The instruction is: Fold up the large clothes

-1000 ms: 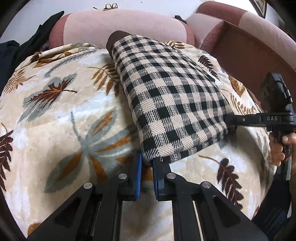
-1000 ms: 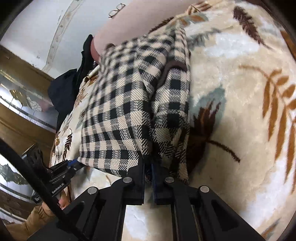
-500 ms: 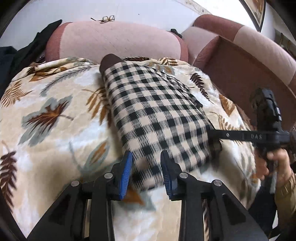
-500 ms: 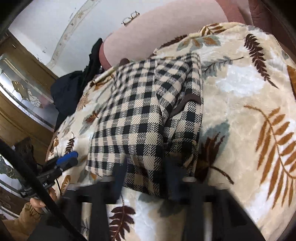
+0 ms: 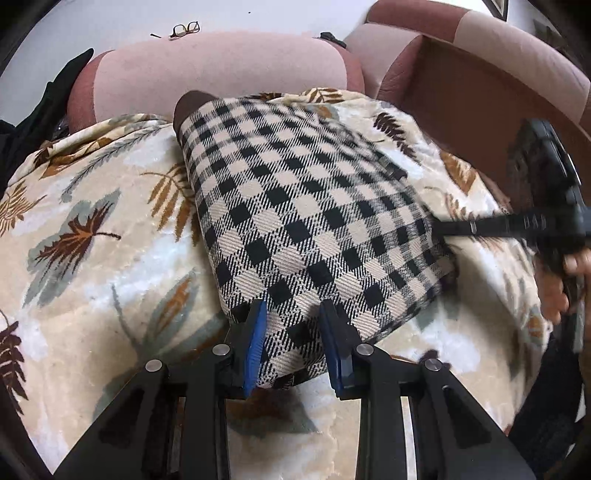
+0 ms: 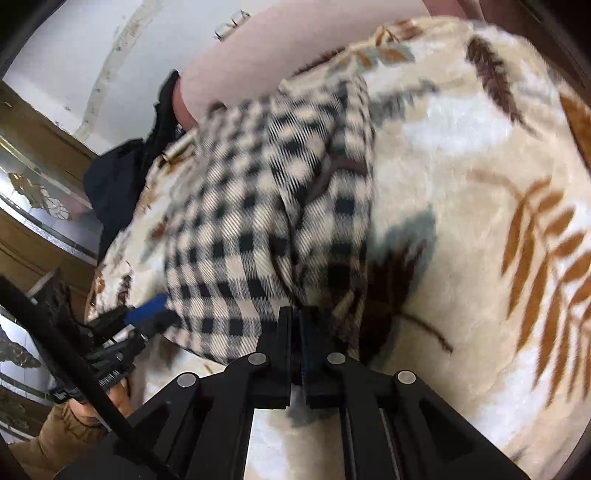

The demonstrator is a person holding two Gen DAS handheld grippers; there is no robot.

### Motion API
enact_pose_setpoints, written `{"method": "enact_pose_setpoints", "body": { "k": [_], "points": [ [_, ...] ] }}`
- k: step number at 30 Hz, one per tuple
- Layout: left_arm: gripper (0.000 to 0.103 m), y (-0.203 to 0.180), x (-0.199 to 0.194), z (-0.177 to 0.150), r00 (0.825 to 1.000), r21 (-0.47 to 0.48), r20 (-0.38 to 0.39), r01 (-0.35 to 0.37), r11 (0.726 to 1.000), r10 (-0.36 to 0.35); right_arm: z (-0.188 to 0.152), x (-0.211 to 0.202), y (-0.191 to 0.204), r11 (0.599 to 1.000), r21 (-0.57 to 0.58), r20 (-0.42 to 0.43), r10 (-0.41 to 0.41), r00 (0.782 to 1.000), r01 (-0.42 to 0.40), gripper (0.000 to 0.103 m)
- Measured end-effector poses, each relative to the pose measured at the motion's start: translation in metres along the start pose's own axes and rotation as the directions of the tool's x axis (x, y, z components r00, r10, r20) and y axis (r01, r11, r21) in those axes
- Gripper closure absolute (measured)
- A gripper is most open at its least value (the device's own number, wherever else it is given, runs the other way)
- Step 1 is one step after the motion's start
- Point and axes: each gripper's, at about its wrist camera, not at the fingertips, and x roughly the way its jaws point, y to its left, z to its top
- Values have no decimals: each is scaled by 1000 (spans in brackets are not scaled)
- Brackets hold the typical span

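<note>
A folded black-and-cream checked garment (image 5: pixel 303 221) lies on a leaf-patterned blanket (image 5: pixel 92 258) spread over a sofa. My left gripper (image 5: pixel 291 332) stands open, its blue pads on either side of the garment's near corner without pinching it. My right gripper (image 6: pixel 295 317) is shut on the garment's near edge, where the creases run together at its tips. From the left wrist view, the right gripper (image 5: pixel 439 227) meets the garment's right-hand corner, with a person's hand (image 5: pixel 557 288) behind it. The right wrist view is blurred; the left gripper (image 6: pixel 155 317) shows at the garment's lower left.
The pink sofa back (image 5: pixel 221 74) rises behind the blanket, with glasses (image 5: pixel 184 29) on top. A brown sofa arm (image 5: pixel 461 92) closes the right side. Dark clothes (image 6: pixel 114 184) are heaped at the far left end. A wooden glazed cabinet (image 6: pixel 33 192) stands beyond.
My left jaws went from shut on the garment's corner to open around it. The right jaws parted briefly and are shut again. Both grippers drew back and up a little.
</note>
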Motion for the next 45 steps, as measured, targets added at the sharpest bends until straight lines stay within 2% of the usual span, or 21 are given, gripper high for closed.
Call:
{"method": "enact_pose_setpoints", "body": {
  "k": [1,3,4,5,9,11,14,15,16,17,22,26,30,33,35,37,43,45],
  "points": [
    [74,1,-4,2,1000,-5,11,11,1000,-11,9,-5,2,1000,-6,24,8,1000,-8,92],
    [74,1,-12,8,999,-14,40,23,1000,-22,30,-11,2,1000,-7,65,21,998,-21,56],
    [74,1,-13,15,998,-21,55,23,1000,-22,41,-10,2,1000,-4,93,21,995,-21,31],
    [74,2,-13,19,998,-26,60,23,999,-21,54,-7,1,1000,-3,116,15,993,-15,30],
    [74,4,-2,38,997,-54,66,35,998,-32,91,24,-8,998,47,95,28,995,-33,33],
    [74,3,7,42,998,-50,58,20,999,-17,99,42,-16,996,84,72,15,997,-21,46],
    [74,4,18,42,999,-49,49,18,999,-16,101,59,-22,993,113,54,17,998,-23,58],
    [74,4,20,41,999,-46,51,16,999,-14,100,62,-23,992,120,55,19,998,-26,64],
    [74,2,20,40,999,-40,54,12,999,-10,100,62,-24,992,123,64,19,998,-26,86],
    [74,1,20,40,998,-37,55,11,999,-9,99,60,-25,992,120,79,24,997,-33,98],
    [73,-1,24,39,998,-33,57,28,999,-26,102,38,-26,993,112,187,5,982,-27,100],
    [72,-2,31,34,999,-21,49,23,1000,-22,99,61,-38,991,137,136,-23,990,4,100],
    [72,-3,26,34,999,-7,42,22,1000,-22,98,65,-42,989,149,133,-15,991,-5,99],
    [72,-5,15,32,998,-7,44,52,999,-52,103,55,-39,990,139,143,-34,989,14,89],
    [72,-8,11,27,996,-2,44,75,997,-75,112,45,-38,991,130,175,-47,983,25,69],
    [72,-11,10,22,995,-2,34,96,995,-96,124,42,-40,991,130,188,-41,981,17,63],
    [72,-13,21,13,994,-12,9,108,994,-108,157,71,-47,991,131,112,-23,993,8,64],
    [72,-13,22,13,994,-12,7,113,994,-113,163,79,-46,992,124,104,-28,994,15,93]
  ]
}}
